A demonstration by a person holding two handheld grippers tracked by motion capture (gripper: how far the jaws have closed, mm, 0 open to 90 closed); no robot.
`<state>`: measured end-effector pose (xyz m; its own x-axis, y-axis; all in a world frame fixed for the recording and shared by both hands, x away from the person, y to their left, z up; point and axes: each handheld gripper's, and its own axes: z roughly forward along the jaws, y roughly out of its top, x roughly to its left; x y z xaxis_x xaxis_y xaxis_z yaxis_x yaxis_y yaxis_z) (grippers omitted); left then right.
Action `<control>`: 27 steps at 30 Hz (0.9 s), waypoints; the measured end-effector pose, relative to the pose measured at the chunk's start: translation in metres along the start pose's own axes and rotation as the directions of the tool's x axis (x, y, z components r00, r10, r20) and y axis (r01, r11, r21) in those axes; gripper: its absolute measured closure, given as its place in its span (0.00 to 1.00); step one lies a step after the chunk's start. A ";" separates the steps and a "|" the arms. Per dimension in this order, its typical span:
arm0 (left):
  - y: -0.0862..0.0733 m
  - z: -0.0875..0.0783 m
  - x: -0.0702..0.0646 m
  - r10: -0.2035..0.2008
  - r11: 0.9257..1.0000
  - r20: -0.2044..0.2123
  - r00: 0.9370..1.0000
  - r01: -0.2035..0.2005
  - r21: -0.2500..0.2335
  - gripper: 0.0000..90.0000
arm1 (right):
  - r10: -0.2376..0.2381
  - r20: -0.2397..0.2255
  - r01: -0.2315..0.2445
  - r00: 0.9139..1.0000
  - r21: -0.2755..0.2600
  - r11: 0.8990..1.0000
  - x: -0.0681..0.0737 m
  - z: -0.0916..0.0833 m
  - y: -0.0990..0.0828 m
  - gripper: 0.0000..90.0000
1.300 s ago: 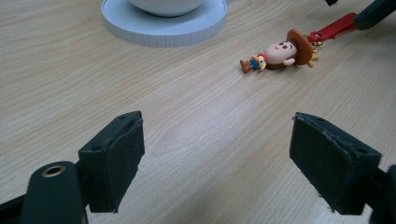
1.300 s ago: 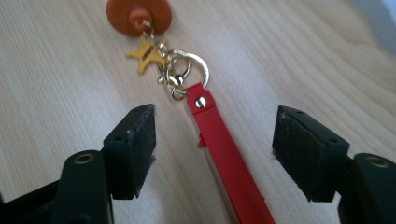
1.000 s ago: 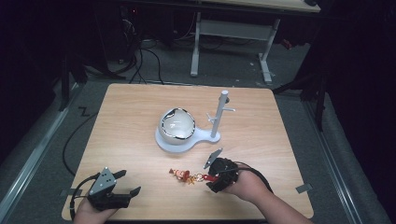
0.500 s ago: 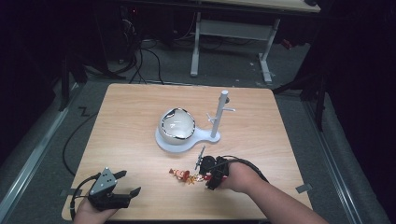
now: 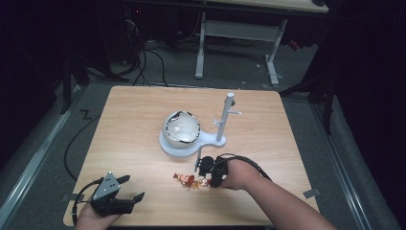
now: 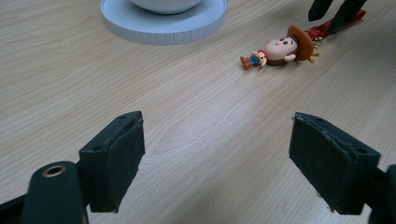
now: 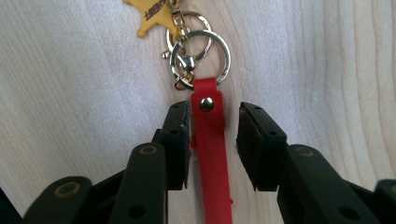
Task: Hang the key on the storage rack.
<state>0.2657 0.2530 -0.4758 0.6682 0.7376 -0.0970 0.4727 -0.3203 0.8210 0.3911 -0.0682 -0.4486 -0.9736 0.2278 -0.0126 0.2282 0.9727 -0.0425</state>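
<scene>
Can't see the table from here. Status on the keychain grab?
Right gripper jaws just closing around red strap, gap on one side. Left gripper open, idle. Cowboy keychain flat on table; nothing obstructing.

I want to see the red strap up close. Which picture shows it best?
The right gripper view: the red strap lies large and sharp between the right gripper, whose jaws have just been closing, with its rivet and key ring. The left gripper view shows just a far red sliver; the high view, a tiny blur.

Red strap's lower end behind jaws.
</scene>
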 end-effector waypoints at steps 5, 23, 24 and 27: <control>0.000 0.000 0.000 0.002 1.000 0.001 1.000 -0.002 0.000 0.21 | -0.021 -0.023 0.021 1.000 0.022 1.000 0.001 0.006 0.005 0.77; 0.000 0.001 0.000 0.003 1.000 0.003 1.000 -0.003 0.004 0.21 | -0.038 -0.048 0.040 0.998 0.039 0.998 -0.003 0.008 0.010 0.82; 0.000 0.001 0.000 0.003 1.000 0.003 1.000 -0.003 0.004 0.21 | -0.038 -0.048 0.040 0.998 0.039 0.998 -0.003 0.008 0.010 0.82; 0.000 0.001 -0.001 0.007 1.000 0.003 1.000 -0.007 0.007 0.21 | -0.029 -0.052 0.031 0.998 0.035 0.999 -0.003 0.008 0.010 0.82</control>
<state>0.2657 0.2511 -0.4762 0.6732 0.7336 -0.0927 0.4721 -0.3299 0.8175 0.3966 -0.0601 -0.4573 -0.9786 0.2018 0.0405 0.1982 0.9771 -0.0776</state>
